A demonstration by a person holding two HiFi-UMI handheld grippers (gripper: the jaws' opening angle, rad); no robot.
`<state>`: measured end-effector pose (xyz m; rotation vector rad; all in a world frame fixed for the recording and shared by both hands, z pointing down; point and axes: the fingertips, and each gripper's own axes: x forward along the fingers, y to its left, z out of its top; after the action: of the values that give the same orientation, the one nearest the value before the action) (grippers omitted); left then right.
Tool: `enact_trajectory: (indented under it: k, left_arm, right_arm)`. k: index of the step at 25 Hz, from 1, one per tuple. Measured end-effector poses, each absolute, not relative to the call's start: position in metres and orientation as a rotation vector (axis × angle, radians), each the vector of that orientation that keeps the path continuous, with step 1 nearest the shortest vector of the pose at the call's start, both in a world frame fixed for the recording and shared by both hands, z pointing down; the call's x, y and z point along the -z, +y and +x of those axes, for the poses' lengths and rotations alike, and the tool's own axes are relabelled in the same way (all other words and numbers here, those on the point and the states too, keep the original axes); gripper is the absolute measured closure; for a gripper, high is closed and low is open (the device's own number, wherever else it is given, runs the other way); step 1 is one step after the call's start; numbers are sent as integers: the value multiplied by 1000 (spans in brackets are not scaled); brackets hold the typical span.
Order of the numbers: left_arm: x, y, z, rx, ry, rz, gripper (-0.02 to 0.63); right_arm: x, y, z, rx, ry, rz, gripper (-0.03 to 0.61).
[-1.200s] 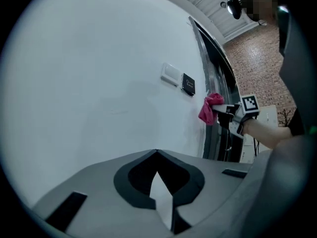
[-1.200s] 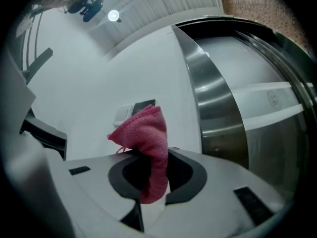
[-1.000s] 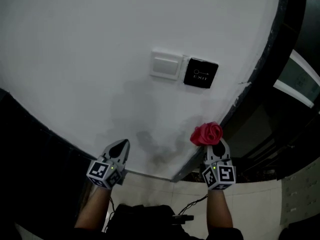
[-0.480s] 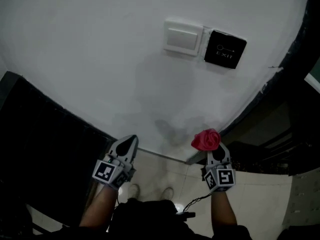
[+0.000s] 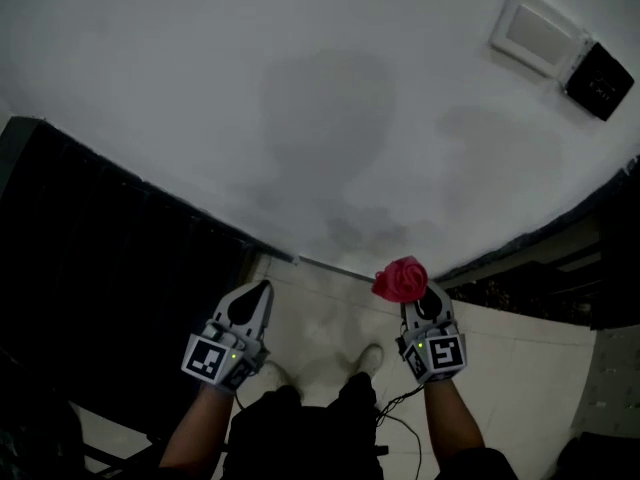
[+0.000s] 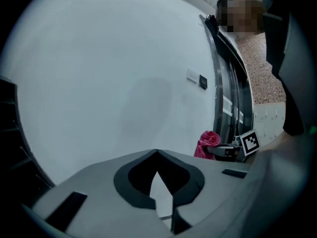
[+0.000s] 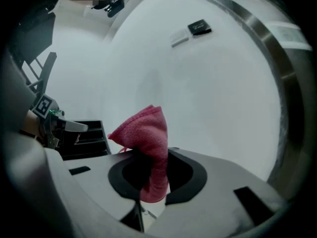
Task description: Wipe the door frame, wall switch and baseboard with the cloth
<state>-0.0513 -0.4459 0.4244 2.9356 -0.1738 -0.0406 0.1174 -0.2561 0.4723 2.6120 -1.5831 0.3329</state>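
— Where is the cloth [image 5: 400,279]?

— Pinched in the right gripper [image 5: 426,296]. The jaws are clamped on its lower part, and a red wad pokes out past the tips. It hangs low, close to where the wall [image 5: 300,118] meets the pale floor [image 5: 330,318], just beside the dark door frame [image 5: 545,236]. It does not look pressed on anything yet.

— And the left gripper [image 5: 258,294]?

— Pressed together with nothing between the jaws, and held apart from the cloth.

— Which step would you say is in hand?

— The baseboard [image 5: 325,265], I judge, since the cloth is down by the foot of the wall. The wall switch [image 5: 540,30] sits well above, at the far corner of the head view.

— How should it be done well?

— Lead with the wad so that fabric, not a jaw tip, meets the surface. Press lightly and draw it along the strip in one line, starting from the frame corner. Keep the pinch firm, because the wad is loose and could pull out if it drags.

— Any writing?

— The black plate [image 5: 598,68] next to the switch carries pale marks, but they are too small to read. The gripper cubes show only black-and-white square patterns.
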Motion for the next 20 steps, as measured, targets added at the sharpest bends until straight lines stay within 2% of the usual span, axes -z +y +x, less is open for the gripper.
enact_trajectory:
  k: [4,9,16,20]
  left_arm:
    - [-507,-493,-87,-65,-231,2914,623]
    - [-661,-522,-103,-145,-303,2914,623]
    - [-887,-505,-64,-87,-87,2967,623]
    - [-943,-511,-34,-157,18,2977,621]
  right_arm:
    - [-583,-345,86,-469,-1735,2515,517]
    - [-776,-412,65,-605,-1786,2287,517]
    - [-1064,-465,77,-530,-1754,1965,517]
    - [-1177,-501,95,-542,-1725,1959,517]
